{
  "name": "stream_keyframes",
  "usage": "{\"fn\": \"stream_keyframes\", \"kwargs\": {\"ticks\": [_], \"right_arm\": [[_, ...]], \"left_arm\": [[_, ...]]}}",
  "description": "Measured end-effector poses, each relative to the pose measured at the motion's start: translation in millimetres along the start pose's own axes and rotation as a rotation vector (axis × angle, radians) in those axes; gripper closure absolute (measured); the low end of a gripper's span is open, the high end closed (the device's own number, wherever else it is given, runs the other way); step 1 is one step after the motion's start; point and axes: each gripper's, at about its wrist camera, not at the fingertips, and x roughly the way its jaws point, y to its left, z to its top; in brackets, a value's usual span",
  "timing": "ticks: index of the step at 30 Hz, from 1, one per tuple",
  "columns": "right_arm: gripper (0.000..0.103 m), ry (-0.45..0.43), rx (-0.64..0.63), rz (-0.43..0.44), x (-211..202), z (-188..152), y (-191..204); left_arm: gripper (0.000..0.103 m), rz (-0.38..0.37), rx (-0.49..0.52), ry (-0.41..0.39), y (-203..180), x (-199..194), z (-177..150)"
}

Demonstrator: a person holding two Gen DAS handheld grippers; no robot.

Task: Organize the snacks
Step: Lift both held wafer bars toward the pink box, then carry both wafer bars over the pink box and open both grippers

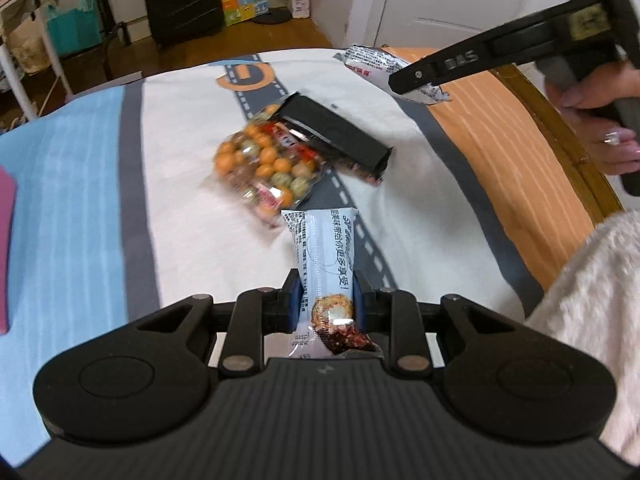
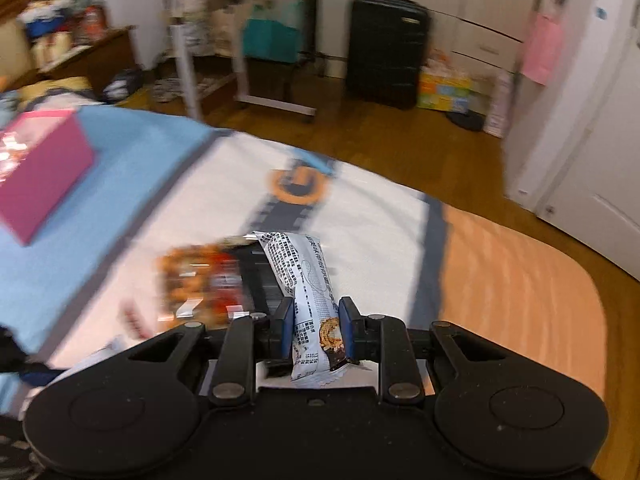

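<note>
Left wrist view showed the left gripper clamped on a snack bar; the right gripper squeezed another snack bar. Slippery wrappers could slide out.

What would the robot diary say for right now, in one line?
left hand-held gripper: shut on white snack bar | right hand-held gripper: shut on second white snack bar | peanut bag: on bed

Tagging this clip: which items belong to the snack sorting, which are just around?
Job: two pale blue-white wrapped snack bars, clear bag of orange-green coated nuts, flat black box, magenta box.
Around: black suitcase, teal bag.
</note>
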Motion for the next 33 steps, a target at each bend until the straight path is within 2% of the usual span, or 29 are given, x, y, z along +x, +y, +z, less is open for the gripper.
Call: {"fn": "stream_keyframes", "kwargs": {"ticks": [8,21,33], "right_arm": [[0.075,0.005,-0.153,0.084,-44.1,-1.8,63.5],[0.075,0.052,-0.311,0.24,-85.3,-17.4,158.3],[0.075,0.014,-0.376,0.336,-92.8,7.2,229.9]], "left_arm": [[0.079,0.077,-0.035,0.002,24.8,-46.8,-27.8],[0.079,0.177,-0.083,-0.022,64.2,-126.7,-64.1],[0.079,0.27,-0.161,-0.09,119.6,-178.1,-78.5]]}}
